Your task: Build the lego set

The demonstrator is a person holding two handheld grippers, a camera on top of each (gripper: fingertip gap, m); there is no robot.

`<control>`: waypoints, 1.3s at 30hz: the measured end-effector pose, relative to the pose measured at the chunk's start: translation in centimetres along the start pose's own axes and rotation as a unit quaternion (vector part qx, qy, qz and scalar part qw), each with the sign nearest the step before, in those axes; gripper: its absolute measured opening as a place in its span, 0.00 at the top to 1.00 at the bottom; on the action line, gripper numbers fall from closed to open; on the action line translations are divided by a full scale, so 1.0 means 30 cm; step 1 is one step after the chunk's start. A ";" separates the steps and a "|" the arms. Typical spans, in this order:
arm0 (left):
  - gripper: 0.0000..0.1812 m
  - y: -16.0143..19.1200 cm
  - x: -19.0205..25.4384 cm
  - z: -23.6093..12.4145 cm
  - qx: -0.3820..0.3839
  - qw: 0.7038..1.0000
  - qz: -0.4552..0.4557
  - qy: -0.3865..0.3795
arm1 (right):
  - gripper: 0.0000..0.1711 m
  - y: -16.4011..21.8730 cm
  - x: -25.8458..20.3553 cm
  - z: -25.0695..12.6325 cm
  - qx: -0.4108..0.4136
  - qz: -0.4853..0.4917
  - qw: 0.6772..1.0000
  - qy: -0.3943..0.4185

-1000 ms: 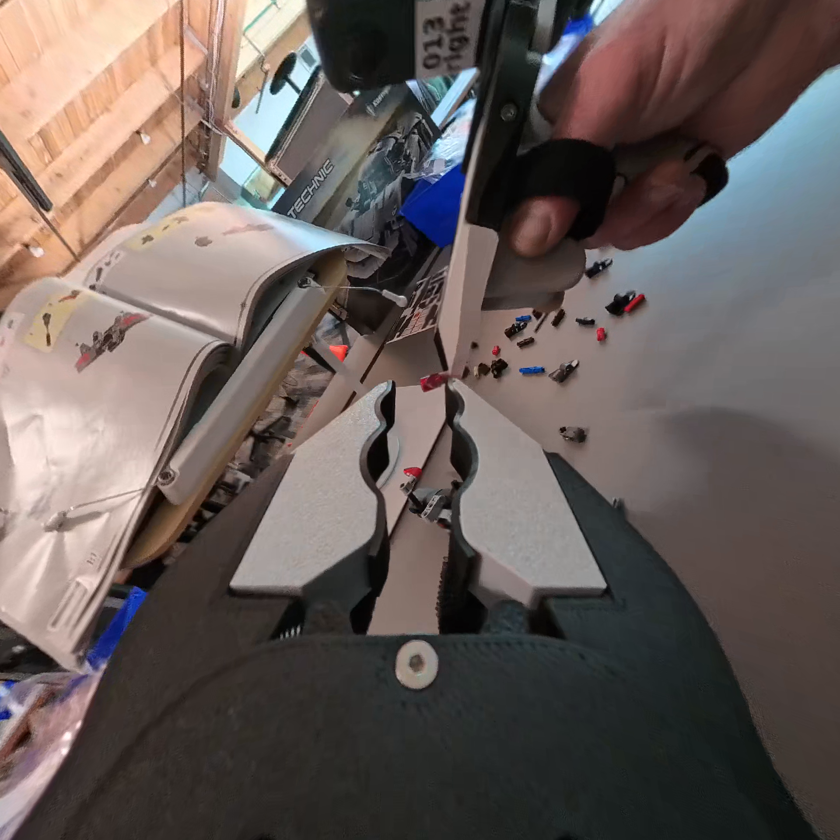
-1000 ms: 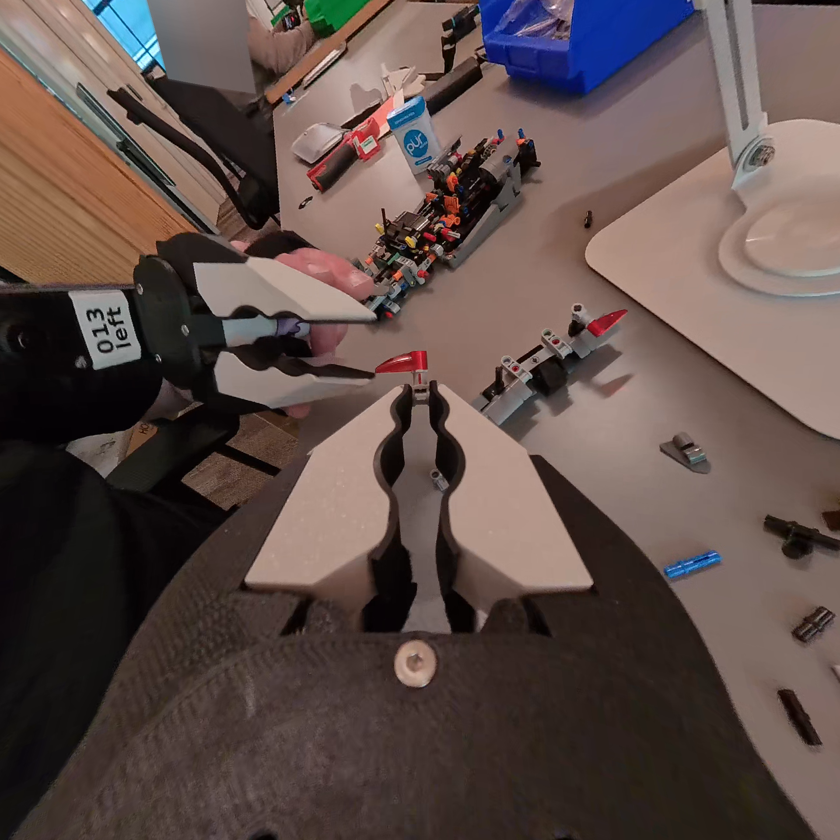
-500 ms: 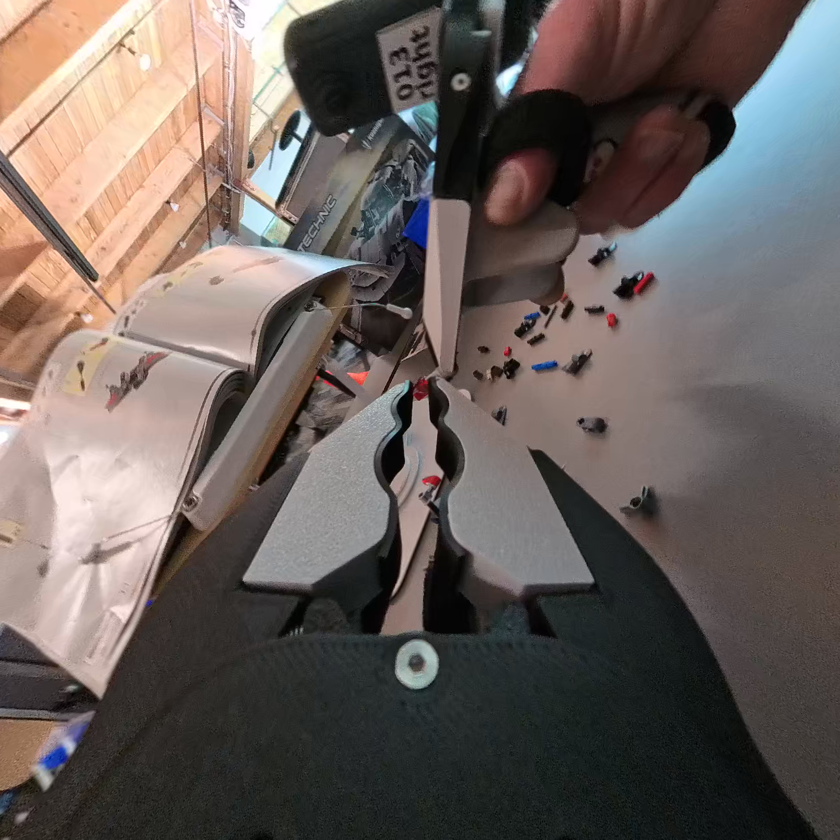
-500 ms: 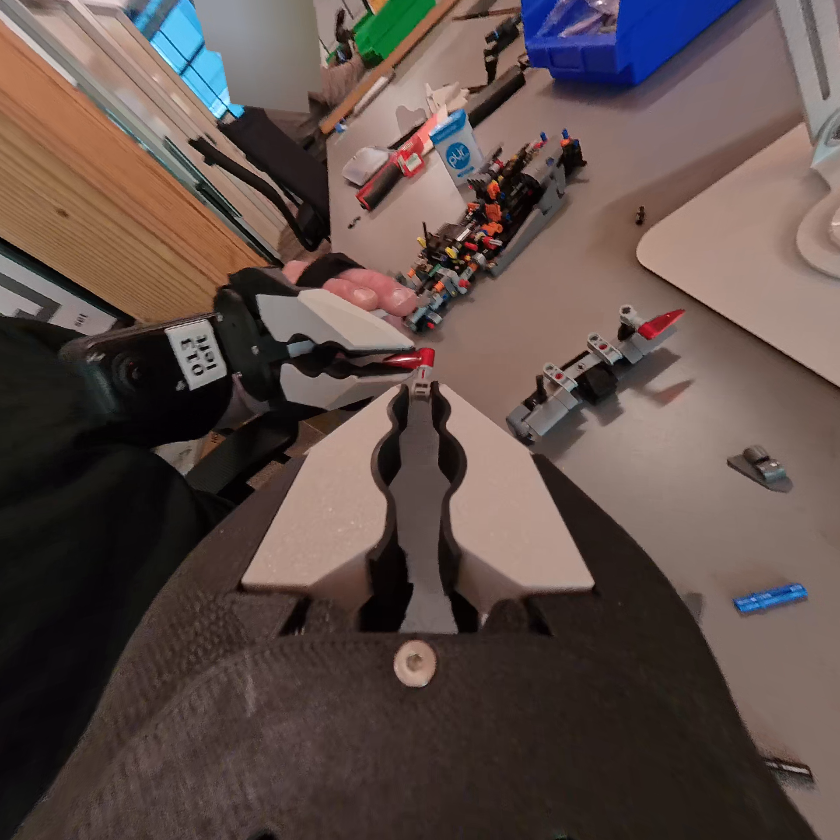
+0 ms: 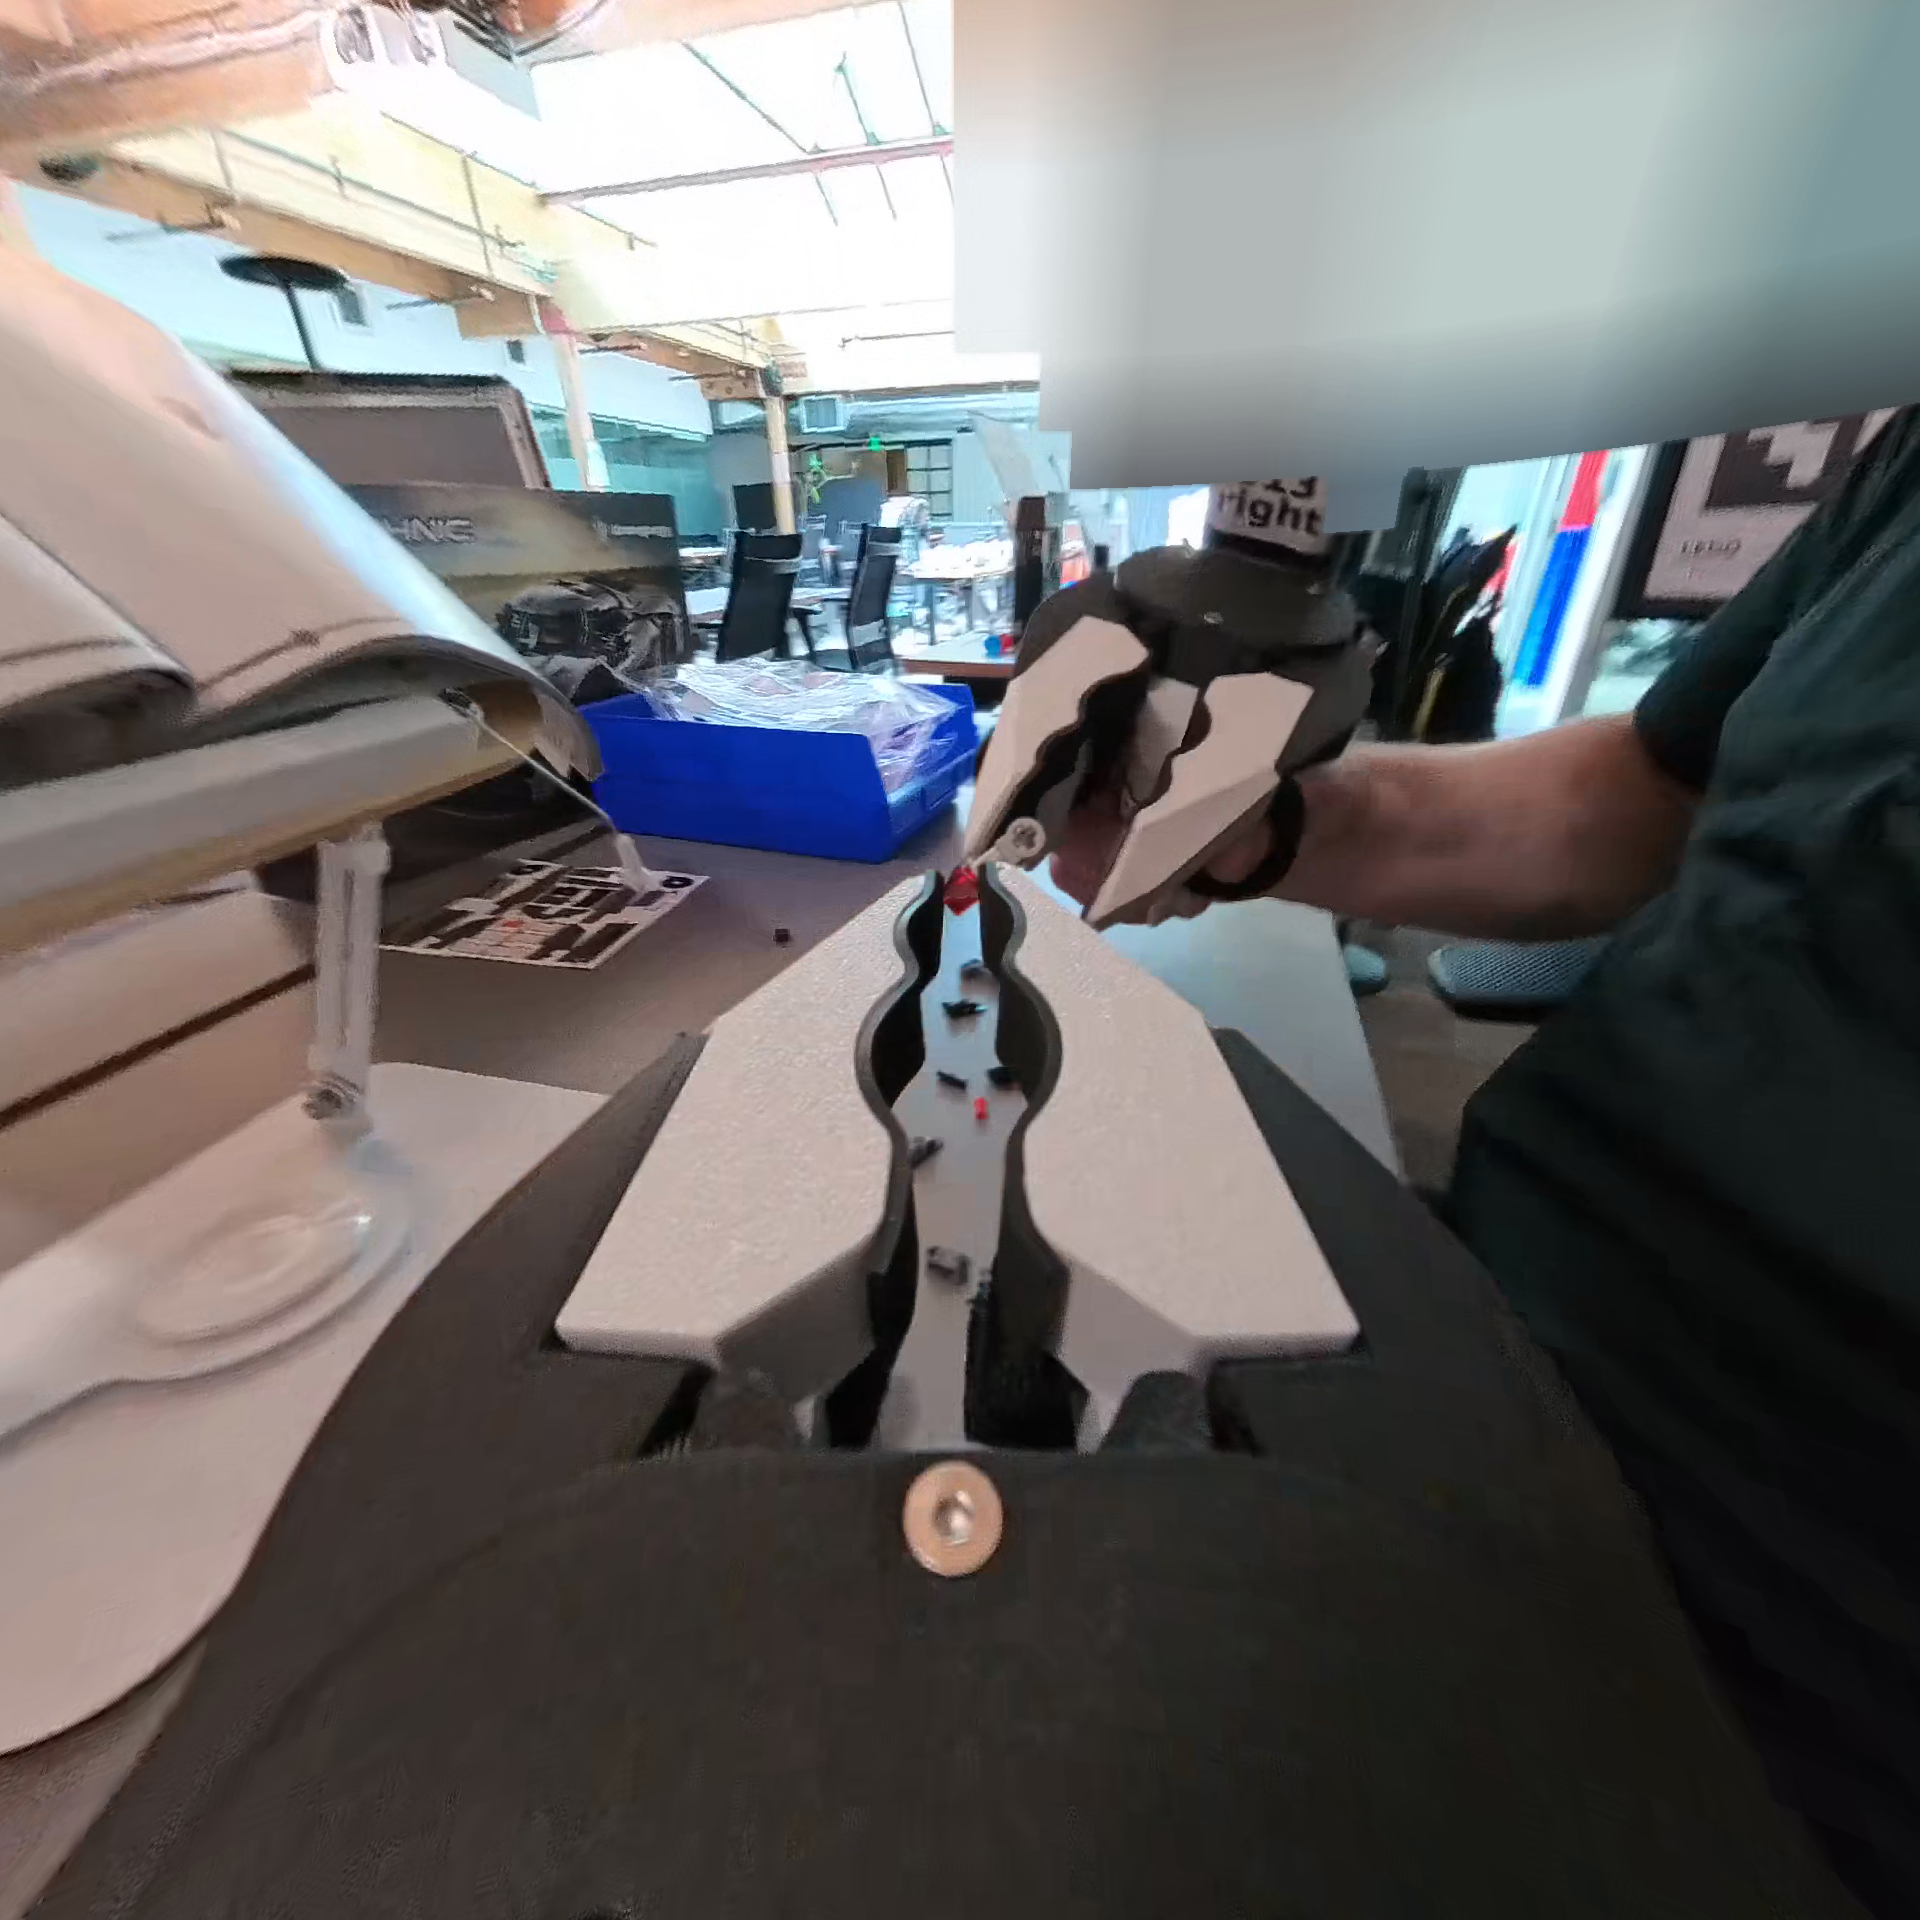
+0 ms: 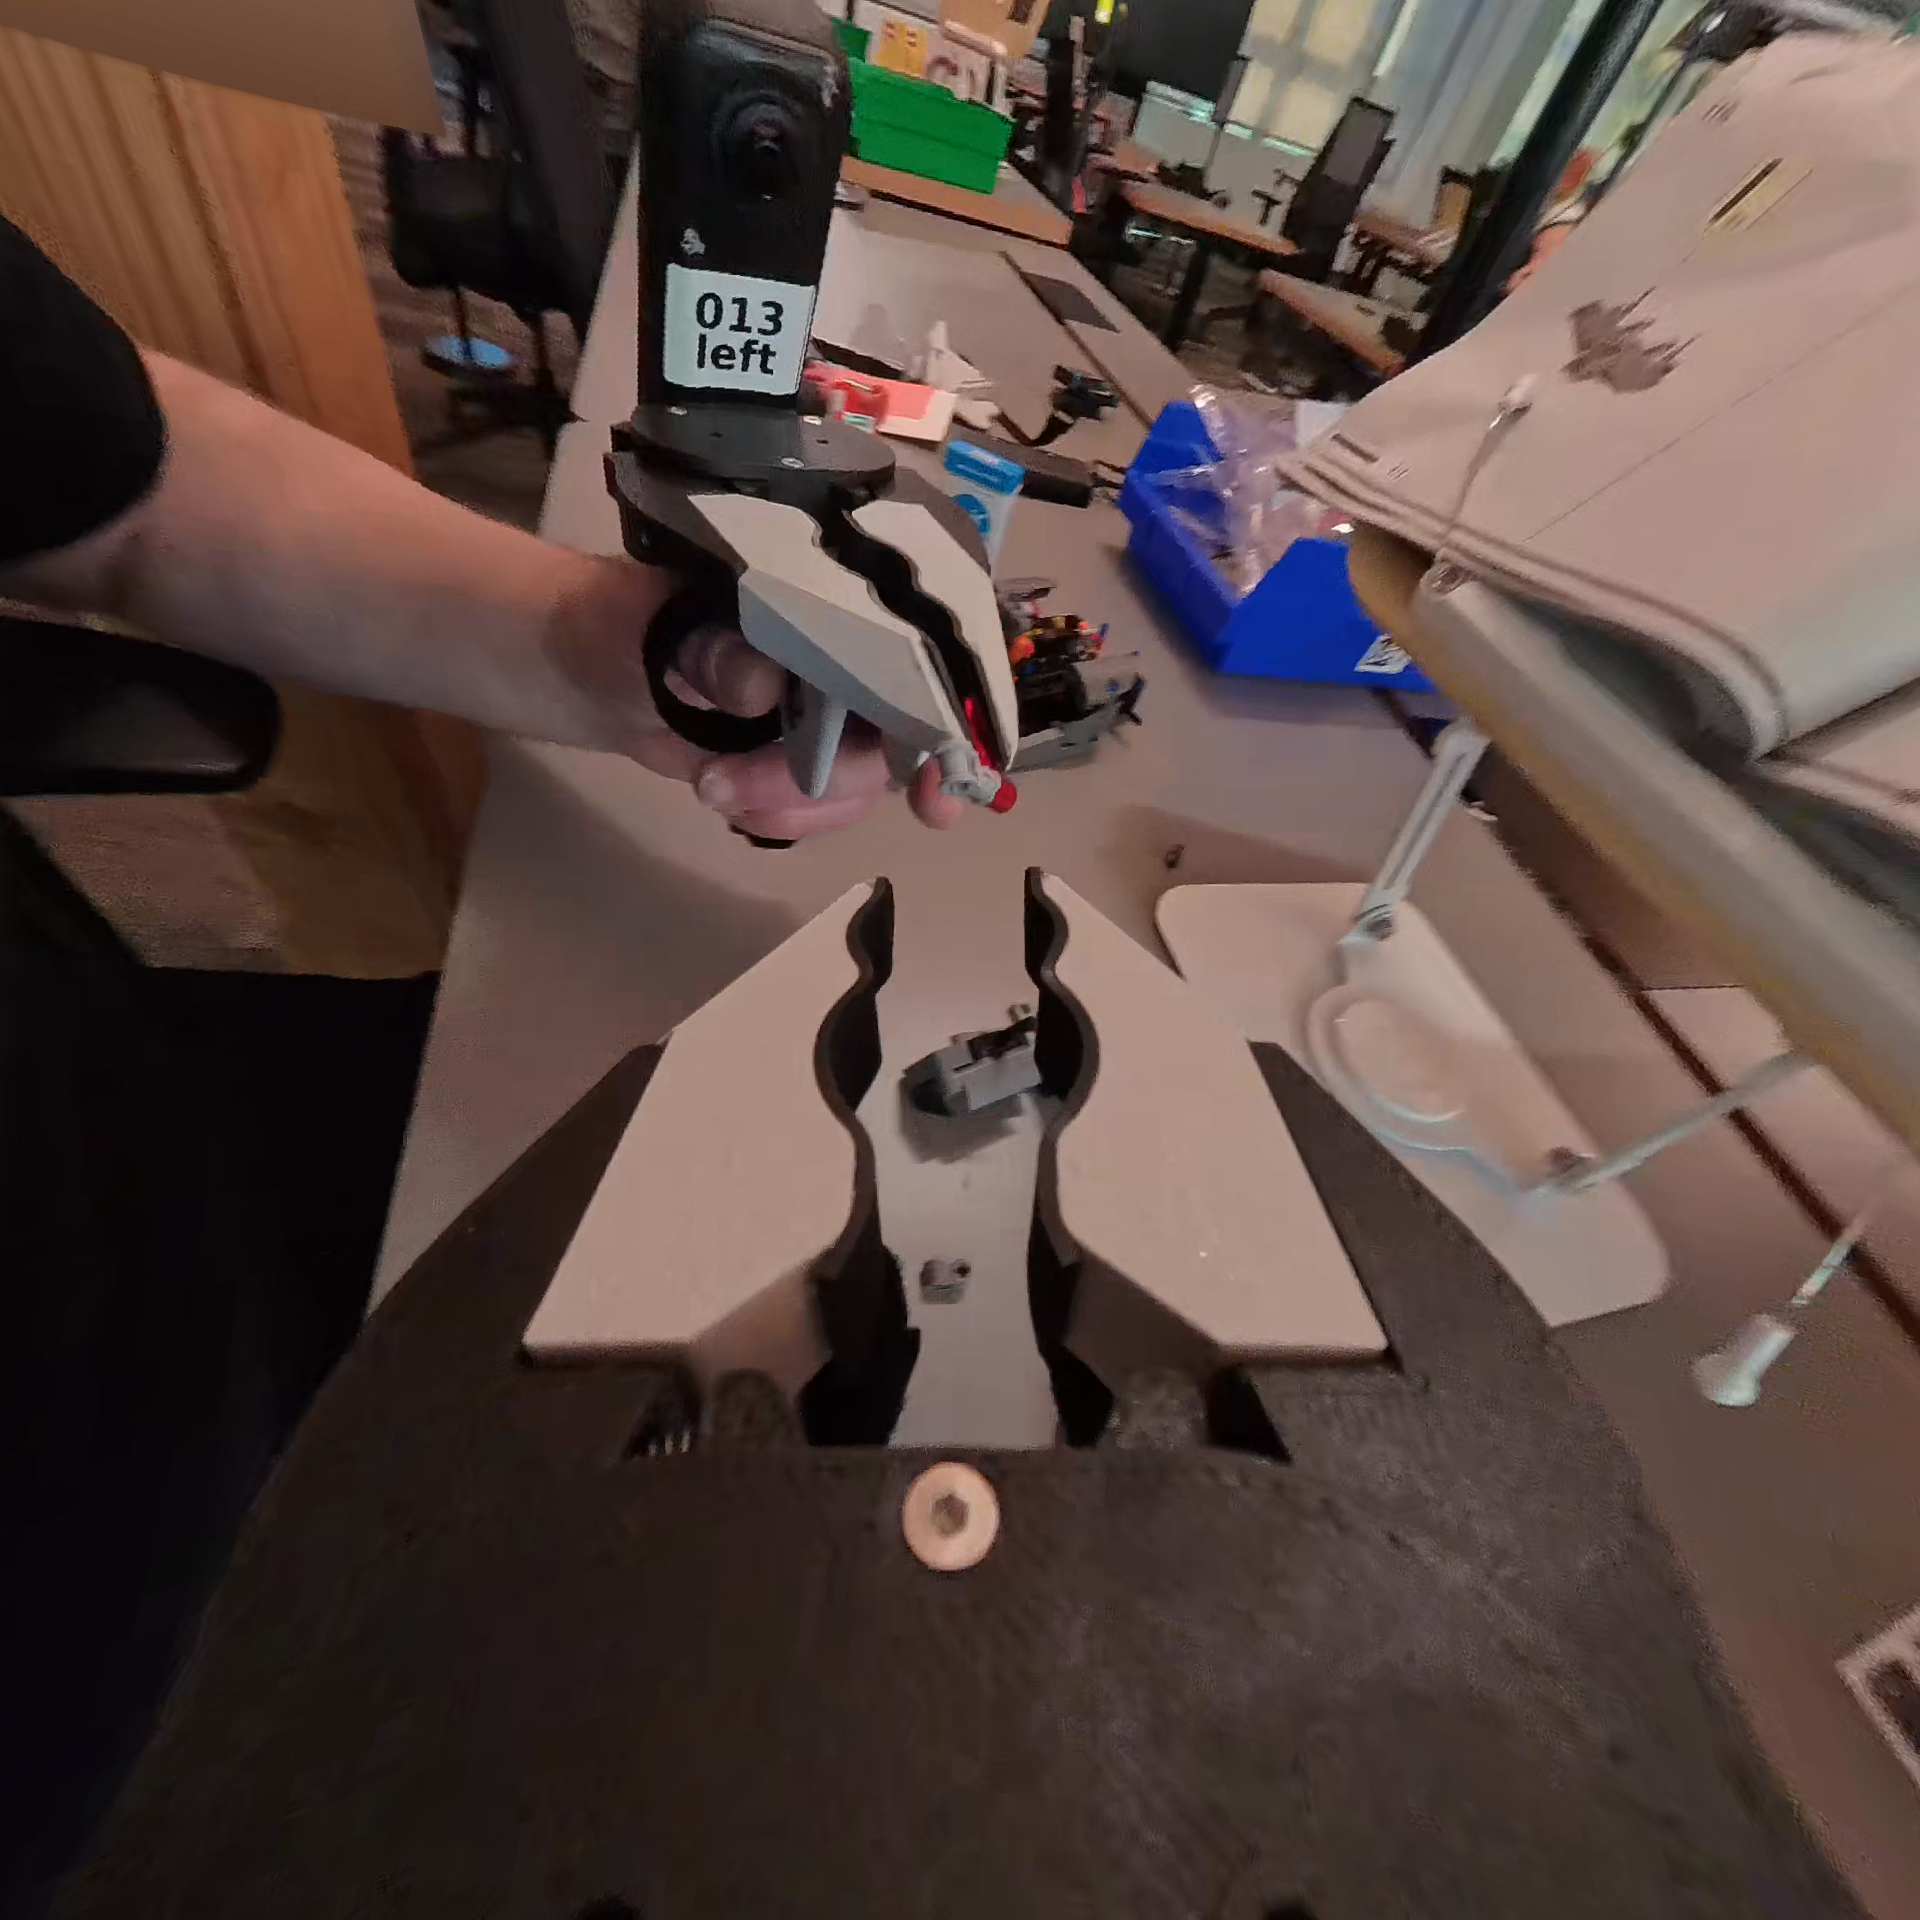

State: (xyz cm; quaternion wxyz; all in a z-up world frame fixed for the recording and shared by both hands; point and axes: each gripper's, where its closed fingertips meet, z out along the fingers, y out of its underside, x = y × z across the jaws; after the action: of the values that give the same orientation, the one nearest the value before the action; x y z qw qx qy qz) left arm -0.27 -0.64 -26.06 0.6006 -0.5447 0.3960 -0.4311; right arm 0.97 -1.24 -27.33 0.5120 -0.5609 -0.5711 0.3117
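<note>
My left gripper (image 5: 961,883) is shut on a small red piece (image 5: 961,891) with a light grey connector (image 5: 1016,840) joined to it, held above the table. The right wrist view shows the same grasp: the left gripper (image 6: 971,764) pinches the red and grey piece (image 6: 977,779) at its tips. My right gripper (image 6: 956,888) is open and empty, a short way back from that piece. It also shows in the left wrist view (image 5: 1034,883), jaws apart. A grey sub-assembly (image 6: 977,1070) lies on the table below my right fingers.
An open instruction booklet (image 5: 208,623) sits on a white stand (image 6: 1403,1039). A blue bin (image 5: 769,769) with bags stands behind. A larger multicoloured model (image 6: 1060,665) lies farther back. A sticker sheet (image 5: 540,914) and small loose pieces (image 5: 966,1049) lie on the grey table. Less than 4 cm separates the two grippers' tips.
My left gripper shut on the red piece. My right gripper, which held the grey connector, let go, opened and drew back. Both grippers swung to a more level pose.
</note>
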 end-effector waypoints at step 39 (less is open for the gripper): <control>0.93 0.078 0.060 0.065 -0.184 0.979 0.092 0.000 | 0.98 0.079 -0.084 -0.002 -0.088 0.205 0.933 -0.281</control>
State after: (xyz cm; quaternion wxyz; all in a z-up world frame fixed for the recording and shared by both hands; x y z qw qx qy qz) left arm 2.33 -1.65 -28.22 0.5274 -0.6069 0.5171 -0.2934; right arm 1.39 -3.24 -30.12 0.2040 -0.5982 -0.5896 0.5029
